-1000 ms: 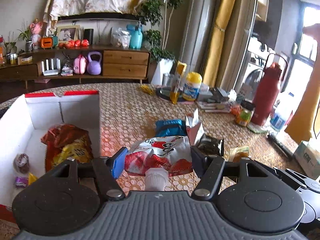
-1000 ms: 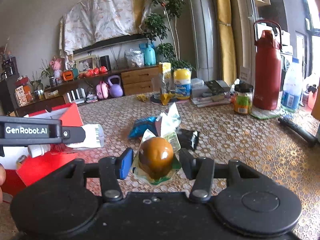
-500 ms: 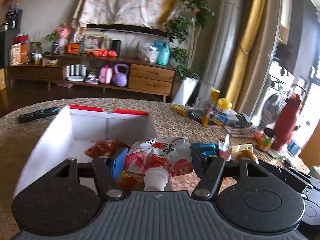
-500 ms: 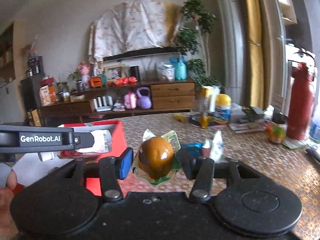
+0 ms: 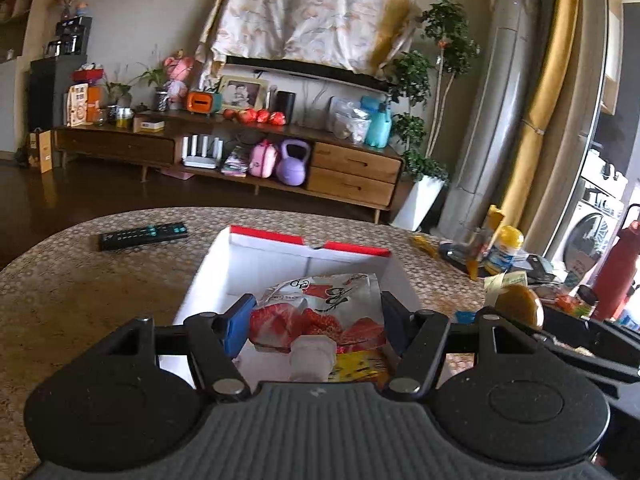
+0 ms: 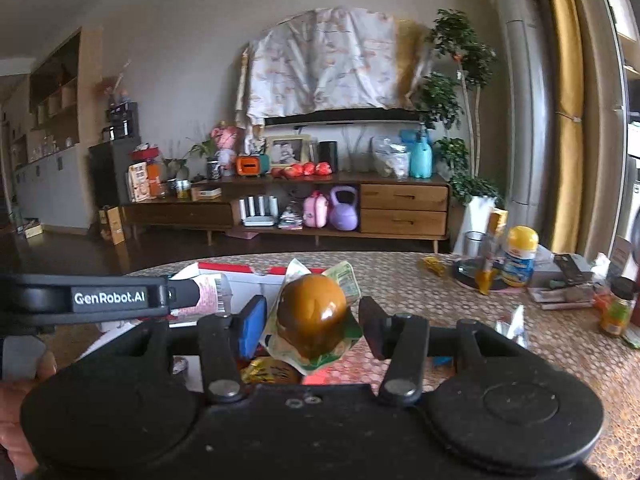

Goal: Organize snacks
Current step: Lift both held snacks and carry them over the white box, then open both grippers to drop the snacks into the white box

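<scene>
Delivery is the step in hand: both claws carry a snack toward the white box. Nearest in the left wrist view, the left claw (image 5: pixel 316 320) stands partly open with its pads pressed on a strawberry drink pouch (image 5: pixel 320 312), the white cap pointing back at the camera. The pouch hangs above the open white cardboard box (image 5: pixel 208 284) with the red rim, where a yellow packet (image 5: pixel 360 364) already lies. In the right wrist view the right claw (image 6: pixel 310 326) is narrower and grips a wrapped brown bun (image 6: pixel 312 312) by its green-and-white wrapper, just beside the box's near corner rather than plainly over it. Farther off on the tabletop (image 6: pixel 420 280), a silver packet (image 6: pixel 516 324) waits to the right, so the sorting is judged unfinished. A remote control (image 5: pixel 143 235) lies beyond the box on the left. Next, the left claw should lower into the box and spread to let the pouch drop flat; the right needs to shift left over the opening first, keeping clear of the other tool.
</scene>
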A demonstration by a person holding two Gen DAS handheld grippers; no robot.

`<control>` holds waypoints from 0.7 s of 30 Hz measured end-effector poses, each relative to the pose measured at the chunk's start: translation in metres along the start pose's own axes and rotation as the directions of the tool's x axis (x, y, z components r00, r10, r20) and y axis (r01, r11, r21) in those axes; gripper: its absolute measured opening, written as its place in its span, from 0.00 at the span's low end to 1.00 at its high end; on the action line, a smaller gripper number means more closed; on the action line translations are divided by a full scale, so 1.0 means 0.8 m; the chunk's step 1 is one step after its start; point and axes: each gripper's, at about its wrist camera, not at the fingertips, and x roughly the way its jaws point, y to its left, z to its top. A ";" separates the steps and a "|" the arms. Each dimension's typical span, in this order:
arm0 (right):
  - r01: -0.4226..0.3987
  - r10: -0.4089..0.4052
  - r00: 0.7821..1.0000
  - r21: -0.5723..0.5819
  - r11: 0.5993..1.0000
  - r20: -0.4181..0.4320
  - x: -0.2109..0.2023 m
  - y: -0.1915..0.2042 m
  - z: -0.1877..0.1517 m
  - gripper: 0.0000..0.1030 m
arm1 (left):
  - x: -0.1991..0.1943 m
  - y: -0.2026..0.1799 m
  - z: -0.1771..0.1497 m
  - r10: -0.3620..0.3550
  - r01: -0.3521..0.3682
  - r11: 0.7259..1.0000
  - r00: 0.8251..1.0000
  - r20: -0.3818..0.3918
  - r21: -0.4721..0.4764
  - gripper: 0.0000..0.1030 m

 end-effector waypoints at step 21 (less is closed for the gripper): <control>-0.062 0.053 0.990 -0.067 0.996 -0.132 0.051 0.048 -0.018 0.41 | 0.039 0.044 -0.024 0.052 -0.051 0.999 0.995 -0.083 0.019 0.63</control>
